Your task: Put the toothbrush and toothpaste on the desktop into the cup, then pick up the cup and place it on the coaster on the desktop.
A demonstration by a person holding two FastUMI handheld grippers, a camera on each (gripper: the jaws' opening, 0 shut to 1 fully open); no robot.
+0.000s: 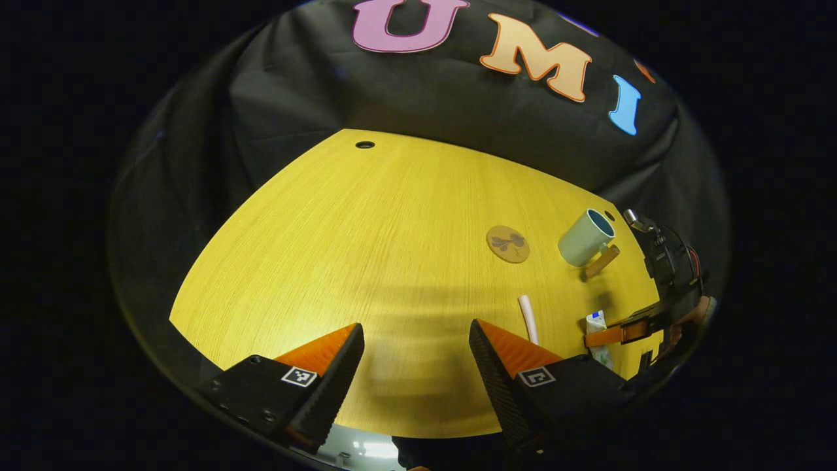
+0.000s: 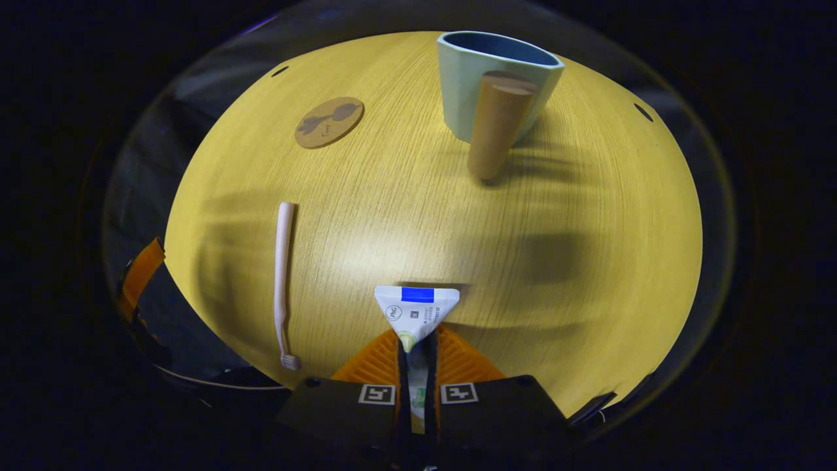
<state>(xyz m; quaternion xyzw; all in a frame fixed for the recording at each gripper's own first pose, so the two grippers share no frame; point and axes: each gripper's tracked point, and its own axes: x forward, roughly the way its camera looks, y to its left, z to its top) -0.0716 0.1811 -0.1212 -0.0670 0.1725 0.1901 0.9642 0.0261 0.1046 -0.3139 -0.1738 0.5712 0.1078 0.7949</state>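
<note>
Right tool [image 2: 415,356] pinches the toothpaste [image 2: 416,307] near one end; it could swing, missing the cup [image 2: 490,78] at twelve o'clock. Left tool [image 1: 415,366] gapes.

Left gripper [image 1: 416,366] jaws wide apart above yellow desktop [image 1: 366,261]; toothbrush [image 1: 528,318] near right, coaster [image 1: 508,244] and cup [image 1: 586,237] farther right, right gripper [image 1: 605,337] clamping toothpaste [image 1: 597,332].

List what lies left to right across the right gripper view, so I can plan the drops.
Toothbrush → coaster → toothpaste, clamped in the right gripper → cup, upright with its wooden handle towards the camera.
</note>
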